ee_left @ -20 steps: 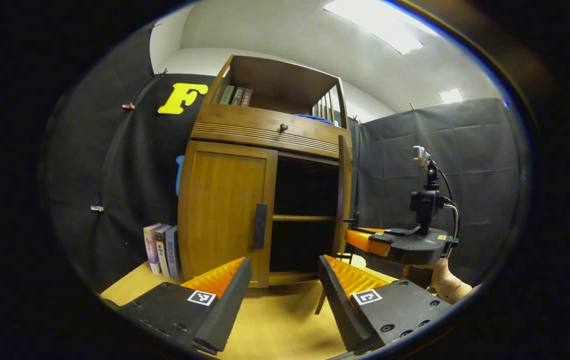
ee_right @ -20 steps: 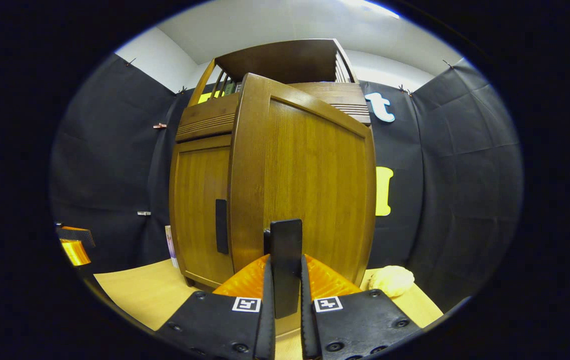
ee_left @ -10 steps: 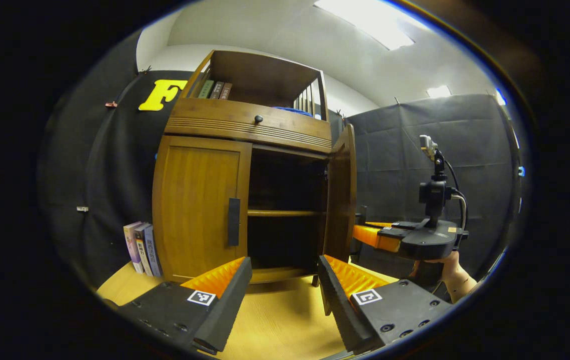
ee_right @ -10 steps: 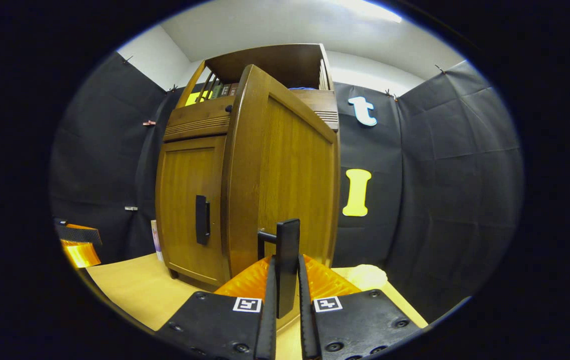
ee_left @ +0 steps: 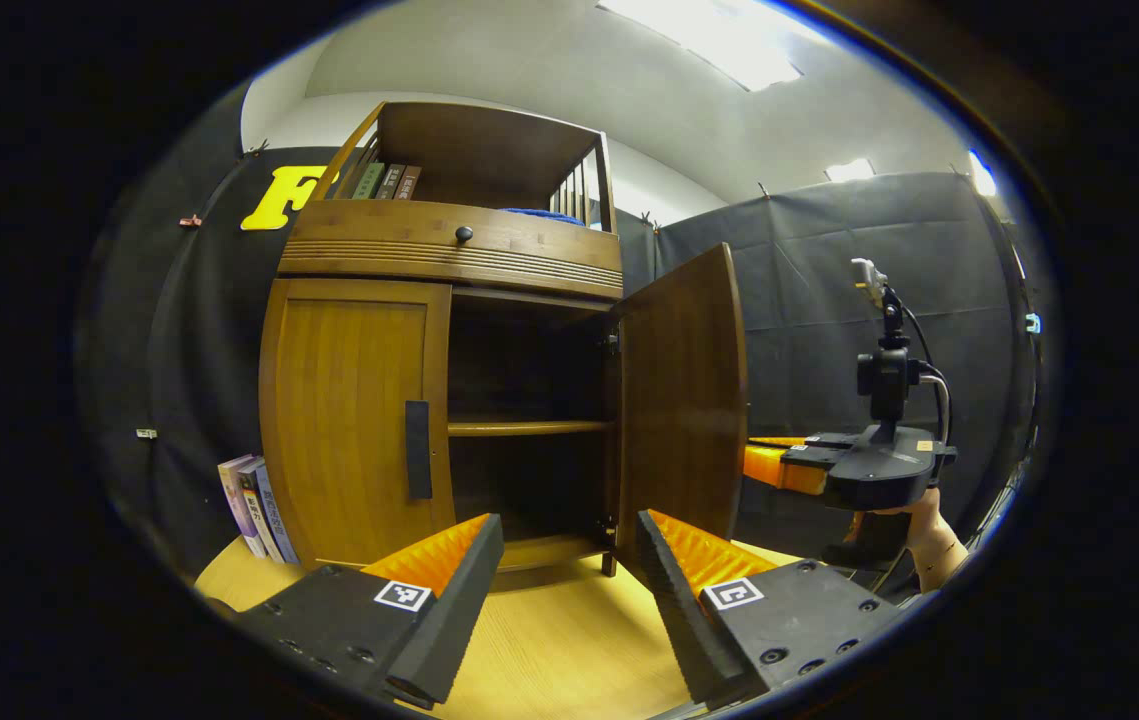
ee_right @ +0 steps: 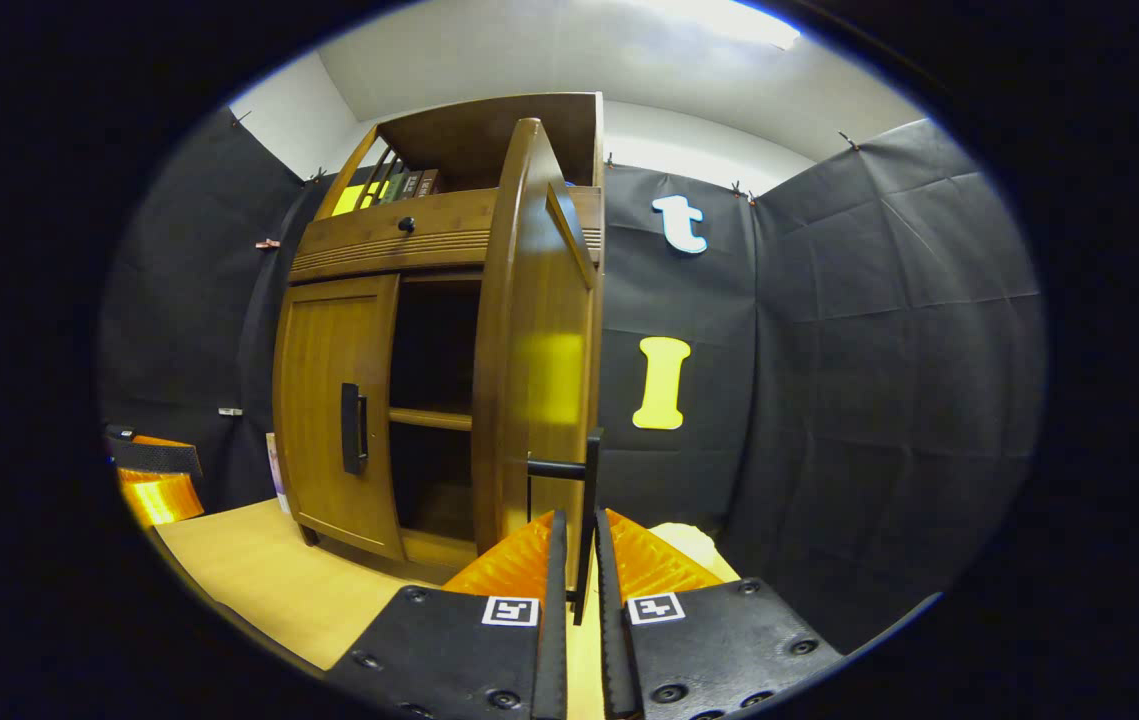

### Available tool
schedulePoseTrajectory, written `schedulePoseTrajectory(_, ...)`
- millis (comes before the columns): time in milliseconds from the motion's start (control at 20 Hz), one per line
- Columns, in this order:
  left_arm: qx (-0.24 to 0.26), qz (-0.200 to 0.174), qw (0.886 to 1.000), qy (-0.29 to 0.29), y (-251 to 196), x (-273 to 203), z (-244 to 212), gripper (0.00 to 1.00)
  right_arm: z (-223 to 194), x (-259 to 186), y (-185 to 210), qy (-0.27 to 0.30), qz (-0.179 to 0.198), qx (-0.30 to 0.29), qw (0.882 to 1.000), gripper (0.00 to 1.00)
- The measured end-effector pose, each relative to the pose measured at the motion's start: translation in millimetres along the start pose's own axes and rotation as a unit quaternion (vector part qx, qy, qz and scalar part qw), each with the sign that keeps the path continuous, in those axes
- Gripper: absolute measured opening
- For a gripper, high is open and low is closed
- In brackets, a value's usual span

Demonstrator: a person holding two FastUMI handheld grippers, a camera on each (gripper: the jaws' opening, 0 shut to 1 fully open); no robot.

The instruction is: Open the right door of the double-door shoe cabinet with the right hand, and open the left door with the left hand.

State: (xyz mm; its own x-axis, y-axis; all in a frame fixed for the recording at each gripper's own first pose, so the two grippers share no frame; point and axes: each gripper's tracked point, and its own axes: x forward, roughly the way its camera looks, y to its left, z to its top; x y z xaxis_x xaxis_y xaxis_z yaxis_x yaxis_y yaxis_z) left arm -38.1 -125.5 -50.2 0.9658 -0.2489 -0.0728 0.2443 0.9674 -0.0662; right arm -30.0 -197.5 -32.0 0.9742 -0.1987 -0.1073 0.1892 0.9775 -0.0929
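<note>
Right tongs (ee_right: 574,560) are clamped on the black handle (ee_right: 584,520) of the right door (ee_right: 534,340); both fingers press its vertical bar. The right door stands swung well out from the shoe cabinet (ee_left: 449,250), edge-on in the right gripper view, its inner face visible in the left gripper view (ee_left: 679,390). The interior is exposed, with one shelf (ee_left: 524,427) across it.

Left tongs (ee_left: 559,590) are apart and hold nothing. They hover above the wooden surface (ee_left: 549,660) in front of the cabinet, short of the left door (ee_left: 354,420). The left door is closed, and its black handle (ee_left: 417,449) is untouched. The right tongs also appear in the left gripper view (ee_left: 779,465), beyond the open door's edge, with a hand (ee_left: 929,535) below them.

Judgement: right-door step appears nearly or fully done; left-door step not yet begun.

Risks from here:
- Pulling the right door further could strain the hinges (ee_left: 611,345) or shift the whole cabinet, if the door is near its stop.
- Releasing the handle abruptly may let the door swing back.
- The left handle is a narrow bar close to the door's face; a skewed approach could knock fingertips on the wood or catch only one finger.
- The books (ee_left: 254,500) standing just beside the cabinet's left side may obstruct the left door's swing.
</note>
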Motion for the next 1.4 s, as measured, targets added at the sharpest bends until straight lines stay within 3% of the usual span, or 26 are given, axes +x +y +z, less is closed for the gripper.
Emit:
schedulePoseTrajectory(100,-0.005,0.001,1.0,-0.001,-1.4,5.4,-0.5,0.82,0.4,-3.2,-14.1,-0.001,-0.009,-0.003,1.0,0.17)
schedulePoseTrajectory(150,-0.006,0.005,1.0,0.002,0.7,8.1,-3.0,0.82,0.7,-3.6,-20.9,-0.002,-0.015,-0.006,1.0,0.08)
schedulePoseTrajectory(200,-0.005,0.011,1.0,0.004,2.9,9.9,-3.8,0.84,1.0,-3.6,-27.9,-0.003,-0.022,-0.009,1.0,0.17)
schedulePoseTrajectory(350,-0.006,0.021,1.0,0.005,7.9,14.9,-5.6,0.84,8.1,-11.6,-50.7,-0.02,-0.049,-0.017,0.998,0.17)
schedulePoseTrajectory(400,-0.004,0.022,1.0,0.003,9.5,17.2,-3.5,0.84,13.0,-17.8,-60.5,-0.03,-0.063,-0.019,0.997,0.08)
schedulePoseTrajectory(550,0.011,0.044,0.999,-0.009,28.1,24.3,5.3,0.82,29.1,-44.0,-61.7,-0.061,-0.066,-0.003,0.996,0.09)
schedulePoseTrajectory(650,0.021,0.066,0.997,-0.015,45.3,31.8,8.0,0.84,37.6,-62.8,-48.8,-0.078,-0.044,0.001,0.996,0.45)
schedulePoseTrajectory(750,0.023,0.083,0.996,-0.019,60.9,42.0,8.5,0.84,50.7,-78.7,-49.4,-0.1,-0.05,-0.004,0.994,0.82)
schedulePoseTrajectory(900,0.014,0.094,0.995,-0.019,80.2,61.1,5.6,0.82,56.8,-91.3,-44.4,-0.113,-0.054,-0.026,0.992,1.0)
schedulePoseTrajectory(1000,0.016,0.092,0.996,-0.013,93.9,76.2,4.4,0.83,54.9,-96.5,-35.6,-0.107,-0.046,-0.035,0.993,0.95)
schedulePoseTrajectory(1400,0.0,0.119,0.993,-0.011,162.2,148.5,2.7,0.84,51.6,-111.6,-22.8,-0.086,-0.031,-0.039,0.995,0.97)
